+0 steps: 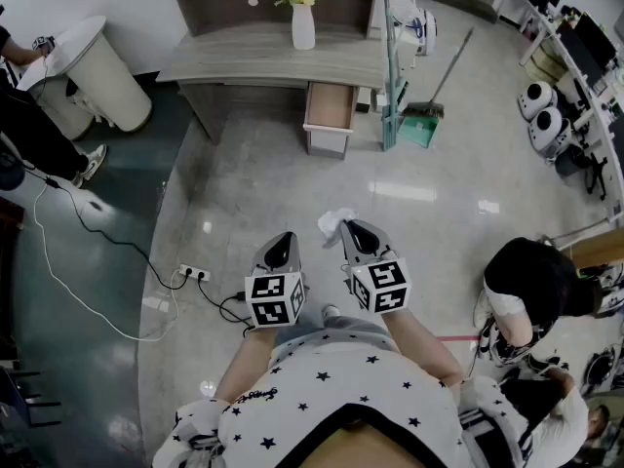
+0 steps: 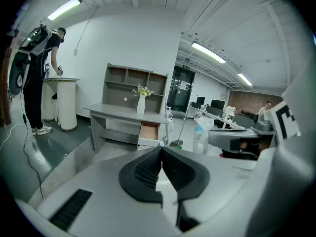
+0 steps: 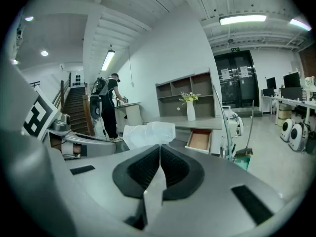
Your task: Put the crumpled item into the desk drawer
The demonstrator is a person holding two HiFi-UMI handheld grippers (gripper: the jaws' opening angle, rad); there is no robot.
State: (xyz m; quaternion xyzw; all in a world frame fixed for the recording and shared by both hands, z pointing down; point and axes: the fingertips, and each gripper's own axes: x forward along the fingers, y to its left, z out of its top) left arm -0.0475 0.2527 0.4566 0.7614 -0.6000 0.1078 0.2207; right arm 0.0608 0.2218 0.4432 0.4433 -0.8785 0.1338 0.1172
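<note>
A crumpled white item [image 1: 334, 222] sticks out from the tips of my right gripper [image 1: 349, 228], whose jaws are shut on it; in the right gripper view the crumpled item [image 3: 149, 134] rises just above the closed jaws. My left gripper [image 1: 284, 239] is held beside it, shut and empty, its tips [image 2: 161, 148] pressed together. Ahead across the floor stands a grey desk [image 1: 273, 58] with its wooden drawer [image 1: 330, 106] pulled open; the open drawer [image 3: 199, 140] also shows in the right gripper view, and the drawer [image 2: 148, 131] in the left one.
A white vase with flowers [image 1: 303, 18] stands on the desk. A broom and green dustpan [image 1: 422, 125] lean right of the drawer. A power strip and cables [image 1: 192, 274] lie on the floor at left. One person [image 1: 531, 291] crouches at right, another stands by a white round stand [image 1: 97, 70] at left.
</note>
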